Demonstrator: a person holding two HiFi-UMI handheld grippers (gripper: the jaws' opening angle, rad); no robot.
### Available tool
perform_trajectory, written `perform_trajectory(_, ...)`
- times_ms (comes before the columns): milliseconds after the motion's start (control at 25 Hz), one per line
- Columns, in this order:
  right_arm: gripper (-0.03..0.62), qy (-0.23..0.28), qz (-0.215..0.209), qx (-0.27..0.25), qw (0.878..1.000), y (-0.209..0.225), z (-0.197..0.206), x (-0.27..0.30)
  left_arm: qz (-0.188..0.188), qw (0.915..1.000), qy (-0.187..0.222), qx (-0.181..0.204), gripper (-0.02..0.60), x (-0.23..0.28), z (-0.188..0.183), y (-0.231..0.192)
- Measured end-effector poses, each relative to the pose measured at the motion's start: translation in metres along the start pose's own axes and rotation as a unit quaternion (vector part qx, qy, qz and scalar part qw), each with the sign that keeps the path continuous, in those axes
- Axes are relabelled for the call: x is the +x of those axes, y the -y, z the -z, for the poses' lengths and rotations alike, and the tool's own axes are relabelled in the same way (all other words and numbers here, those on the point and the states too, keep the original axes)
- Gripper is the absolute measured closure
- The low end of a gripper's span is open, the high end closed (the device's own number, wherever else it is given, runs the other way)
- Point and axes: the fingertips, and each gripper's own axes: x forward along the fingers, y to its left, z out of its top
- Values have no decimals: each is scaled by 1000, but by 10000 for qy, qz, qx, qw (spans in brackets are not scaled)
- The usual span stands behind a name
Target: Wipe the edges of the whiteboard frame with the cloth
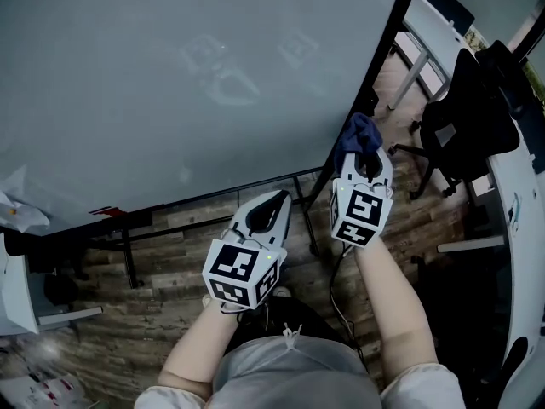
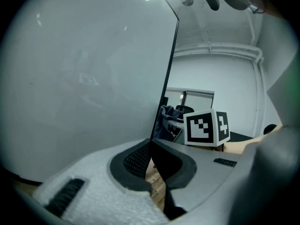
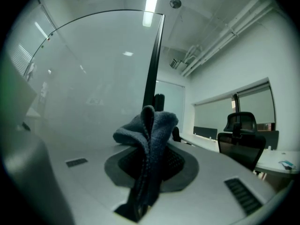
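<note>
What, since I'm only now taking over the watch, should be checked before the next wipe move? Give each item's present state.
1. Cloth gripped by right tool: ok, jaws shut on it.
2. Cloth lined up with the whiteboard frame: ok, it sits beside the right edge.
3. Cloth actually touching the frame: cannot tell.
4. Left tool out of the way: ok, empty, jaws together, below the board's bottom edge in the head view.
5. Office chair clear of the frame: ok, it stands apart to the right.
</note>
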Motion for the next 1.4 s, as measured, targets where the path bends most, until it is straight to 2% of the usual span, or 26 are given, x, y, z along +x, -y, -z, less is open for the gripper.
perform_trajectory(280,529,-652,-74,32,9978,-10,70,6,-134,9989,-304,-325,563,-6,42,-13)
perform_trajectory(480,528,-876,-147,-82,9960,-21,109,10,-263,9973,-543,-418,563,-6,81,-29)
perform_trajectory(600,528,-1037,-184,12,9944,-26,133,11,-318,9956,-651,-597,563,-4,102,-36)
perform_trajectory(880,528,-1474,-260,136,9886,-46,181,13,-421,9924,-781,-854,563,-4,128,-52)
perform_trajectory(1200,528,-1836,-319,311,9820,-78,204,9,-807,9873,-821,-1091,563,-31,149,-80)
perform_trajectory(1400,528,-1913,-702,226,9788,-119,198,1,-1121,9850,-715,-1098,563,-53,150,-99)
